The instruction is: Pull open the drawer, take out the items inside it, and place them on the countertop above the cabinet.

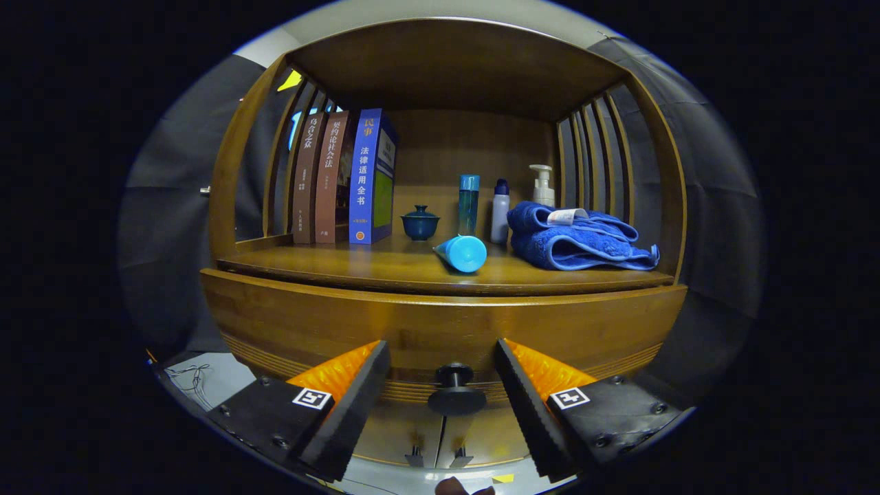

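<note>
A wooden cabinet fills my view, with its curved drawer front right before me. The drawer's round dark knob sits between my two fingers, which stand apart on either side without touching it. My gripper is open. The drawer looks closed, so its inside is hidden. Above it lies the countertop, on which a light blue tube lies on its side near the front edge.
On the countertop stand three books at the left, a dark lidded cup, a tall teal bottle, a white bottle and a pump bottle. A folded blue towel lies at the right. Slatted side walls enclose the shelf.
</note>
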Demonstrator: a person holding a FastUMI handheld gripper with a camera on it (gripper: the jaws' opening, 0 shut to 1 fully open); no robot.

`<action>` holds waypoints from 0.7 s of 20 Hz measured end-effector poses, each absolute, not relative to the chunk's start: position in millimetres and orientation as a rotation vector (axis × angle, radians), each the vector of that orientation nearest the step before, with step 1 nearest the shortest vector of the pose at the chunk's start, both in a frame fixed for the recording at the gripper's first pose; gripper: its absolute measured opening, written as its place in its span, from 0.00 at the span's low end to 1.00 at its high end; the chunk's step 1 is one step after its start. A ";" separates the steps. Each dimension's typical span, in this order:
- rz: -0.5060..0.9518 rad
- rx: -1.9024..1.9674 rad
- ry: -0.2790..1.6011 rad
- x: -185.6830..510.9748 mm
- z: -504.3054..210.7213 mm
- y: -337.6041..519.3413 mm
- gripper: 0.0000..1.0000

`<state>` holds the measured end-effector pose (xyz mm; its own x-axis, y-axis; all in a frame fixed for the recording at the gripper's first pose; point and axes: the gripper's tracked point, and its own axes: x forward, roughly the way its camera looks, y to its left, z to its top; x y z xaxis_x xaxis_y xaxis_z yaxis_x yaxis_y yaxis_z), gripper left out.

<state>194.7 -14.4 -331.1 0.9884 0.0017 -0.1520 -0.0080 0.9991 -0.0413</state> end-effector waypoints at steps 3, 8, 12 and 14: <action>-0.002 -0.053 0.144 200.7 -331.6 -12.9 1.00; -0.002 -0.070 0.151 200.2 -332.0 -13.7 1.00; -0.013 -0.005 0.170 195.8 -318.0 -18.2 1.00; -0.028 0.012 0.146 188.0 -295.5 -24.0 1.00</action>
